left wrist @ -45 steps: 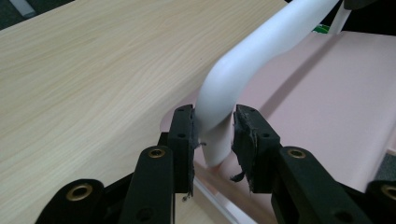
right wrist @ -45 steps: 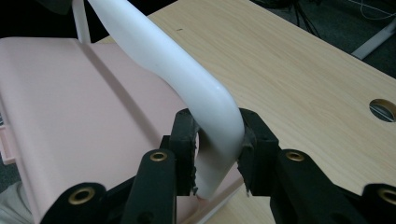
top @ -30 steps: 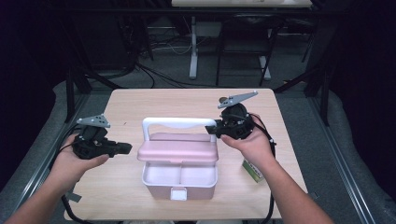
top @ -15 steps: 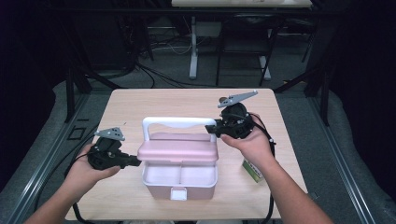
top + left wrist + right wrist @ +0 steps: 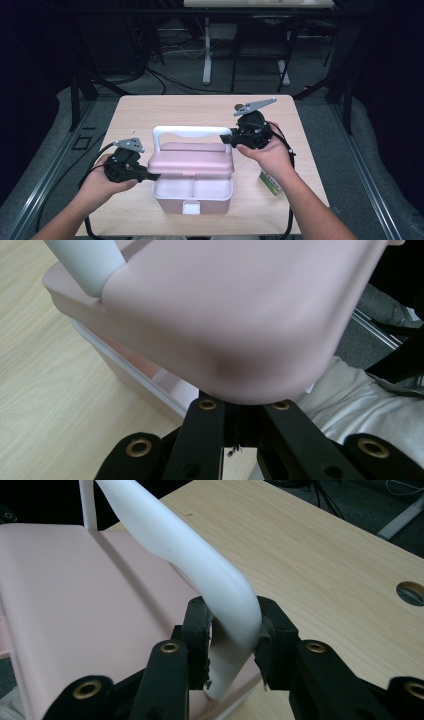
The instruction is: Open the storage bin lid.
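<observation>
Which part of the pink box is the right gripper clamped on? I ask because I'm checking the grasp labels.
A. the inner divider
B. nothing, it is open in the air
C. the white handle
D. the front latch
C: in the right gripper view, the right gripper has its jaws closed on either side of the white handle, near its end above the pink lid.

The high view looks forward and down over the table [image 5: 165, 107]. Each gripper view rides low behind its own black jaws, pressed close to the pink box [image 5: 192, 162] [image 5: 235, 315] [image 5: 75, 600] (the white handle [image 5: 200, 575] [image 5: 190, 131] appears in all three).
</observation>
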`<state>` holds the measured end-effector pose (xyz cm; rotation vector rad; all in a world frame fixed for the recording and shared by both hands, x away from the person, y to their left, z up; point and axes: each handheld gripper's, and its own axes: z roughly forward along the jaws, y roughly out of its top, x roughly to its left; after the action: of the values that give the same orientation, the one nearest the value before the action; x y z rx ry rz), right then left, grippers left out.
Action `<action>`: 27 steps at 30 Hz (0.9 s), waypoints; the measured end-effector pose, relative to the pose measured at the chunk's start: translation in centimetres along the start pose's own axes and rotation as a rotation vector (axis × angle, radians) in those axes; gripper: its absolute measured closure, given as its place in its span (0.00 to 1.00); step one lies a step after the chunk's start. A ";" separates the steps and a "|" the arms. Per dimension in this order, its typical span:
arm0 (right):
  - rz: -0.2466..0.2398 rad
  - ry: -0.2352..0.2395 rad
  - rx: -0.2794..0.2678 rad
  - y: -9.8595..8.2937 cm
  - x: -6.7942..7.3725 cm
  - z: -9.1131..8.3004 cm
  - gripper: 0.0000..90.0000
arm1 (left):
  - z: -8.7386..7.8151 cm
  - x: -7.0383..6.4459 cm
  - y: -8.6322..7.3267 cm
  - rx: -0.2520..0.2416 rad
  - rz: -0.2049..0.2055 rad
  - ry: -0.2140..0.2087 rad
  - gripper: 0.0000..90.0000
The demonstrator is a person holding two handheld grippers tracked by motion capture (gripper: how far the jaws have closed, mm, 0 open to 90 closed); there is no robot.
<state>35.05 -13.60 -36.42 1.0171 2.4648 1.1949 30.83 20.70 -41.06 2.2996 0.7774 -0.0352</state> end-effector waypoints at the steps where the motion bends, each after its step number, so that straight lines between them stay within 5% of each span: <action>1: 0.000 0.000 0.000 0.0 0.0 0.0 0.77 | 0.0 0.0 0.0 0.000 0.000 0.000 1.00; 11: 0.016 -0.015 -0.009 -0.1 0.0 -0.3 0.74 | -0.4 -0.1 0.3 -0.002 0.004 0.004 1.00; 27: 0.053 -0.062 -0.049 -1.7 -1.0 -3.8 0.82 | -1.2 0.4 1.6 -0.032 -0.012 0.013 1.00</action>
<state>33.20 -17.28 -35.39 1.0948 2.3644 1.2145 31.80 20.74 -39.21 2.2670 0.7935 -0.0132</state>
